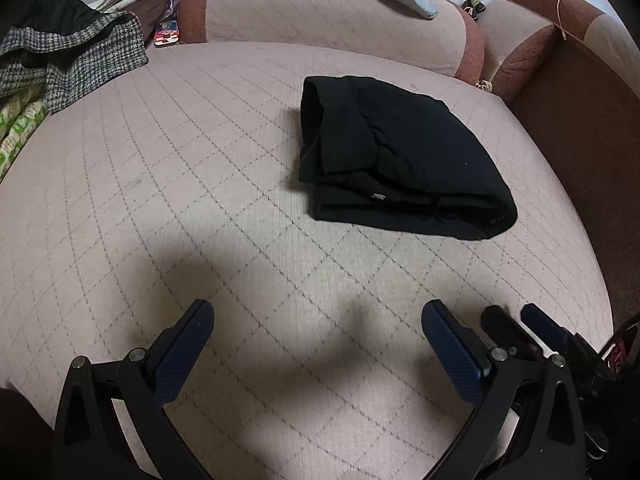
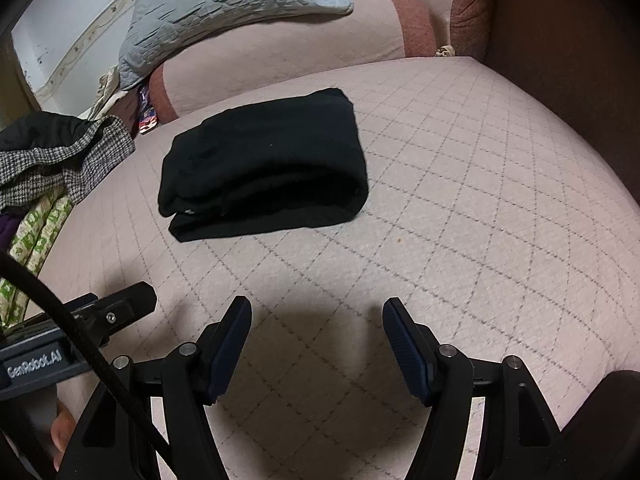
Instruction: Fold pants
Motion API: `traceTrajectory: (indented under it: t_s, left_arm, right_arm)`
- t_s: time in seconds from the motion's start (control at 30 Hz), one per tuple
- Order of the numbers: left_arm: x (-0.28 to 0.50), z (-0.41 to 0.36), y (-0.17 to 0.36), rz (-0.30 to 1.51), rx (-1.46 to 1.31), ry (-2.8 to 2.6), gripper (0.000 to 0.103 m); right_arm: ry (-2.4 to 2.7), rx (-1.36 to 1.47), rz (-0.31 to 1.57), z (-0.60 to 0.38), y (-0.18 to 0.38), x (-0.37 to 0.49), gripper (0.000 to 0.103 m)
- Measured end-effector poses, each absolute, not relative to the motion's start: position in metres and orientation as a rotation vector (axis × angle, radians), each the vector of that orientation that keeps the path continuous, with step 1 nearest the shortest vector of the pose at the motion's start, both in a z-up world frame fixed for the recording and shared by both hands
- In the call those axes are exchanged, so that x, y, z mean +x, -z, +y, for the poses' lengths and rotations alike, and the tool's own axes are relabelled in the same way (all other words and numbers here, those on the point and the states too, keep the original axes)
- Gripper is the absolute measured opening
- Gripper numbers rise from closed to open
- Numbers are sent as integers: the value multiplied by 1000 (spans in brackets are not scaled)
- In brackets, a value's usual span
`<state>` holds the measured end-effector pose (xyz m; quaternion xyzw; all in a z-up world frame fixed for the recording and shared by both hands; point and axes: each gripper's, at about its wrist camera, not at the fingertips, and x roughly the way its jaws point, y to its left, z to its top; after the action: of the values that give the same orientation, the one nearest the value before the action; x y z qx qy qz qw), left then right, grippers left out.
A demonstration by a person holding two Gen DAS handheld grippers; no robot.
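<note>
The black pants [image 1: 400, 156] lie folded into a compact stack on the pink quilted seat [image 1: 200, 184]; they also show in the right wrist view [image 2: 264, 168]. My left gripper [image 1: 318, 320] is open and empty, well short of the pants, above the seat's near part. My right gripper [image 2: 316, 316] is open and empty too, short of the pants. The right gripper's fingers [image 1: 540, 324] show at the lower right of the left wrist view. The left gripper's body [image 2: 100, 312] shows at the lower left of the right wrist view.
A houndstooth garment [image 1: 76, 60] lies piled at the far left on a green-patterned cloth [image 1: 20, 128]. A grey quilted blanket [image 2: 224, 12] drapes over the back cushion [image 1: 320, 24]. A brown armrest [image 1: 576, 120] bounds the right side.
</note>
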<state>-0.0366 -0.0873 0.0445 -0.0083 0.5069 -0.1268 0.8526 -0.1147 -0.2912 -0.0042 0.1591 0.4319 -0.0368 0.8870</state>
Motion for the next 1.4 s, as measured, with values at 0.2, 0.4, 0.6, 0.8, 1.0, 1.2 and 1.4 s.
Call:
traceTrajectory:
  t_s: [0.2,0.4,0.6,0.8,1.0,1.2,1.4]
  left_arm:
    - [-30,-81,-31,1123,-68,288,103]
    - [-30,-79,-31,1122,-75,292,103]
    - [-27,-79,-31,1123,-82,298,103]
    - [-24,-77,-30,1123,-87,304,103]
    - [-22,-78,-29,1124,-88,314,103]
    - [-21,-79,-28,1123,-85,318,103]
    - [-21,-78,-29,1114,-76,313,103]
  right_arm:
    - [82,316,914,-289,6,-112,73]
    - [69,286,922,-280,6,-109,73]
    - [70,264,920,-276,4,-104,73]
    - [76,259,930,-275,5,-104,73]
    - [79,254,932,-274,5,-103,73]
    - [81,254,932,-276,6,-101,73]
    - [83,235,930,-275,6,-95,74]
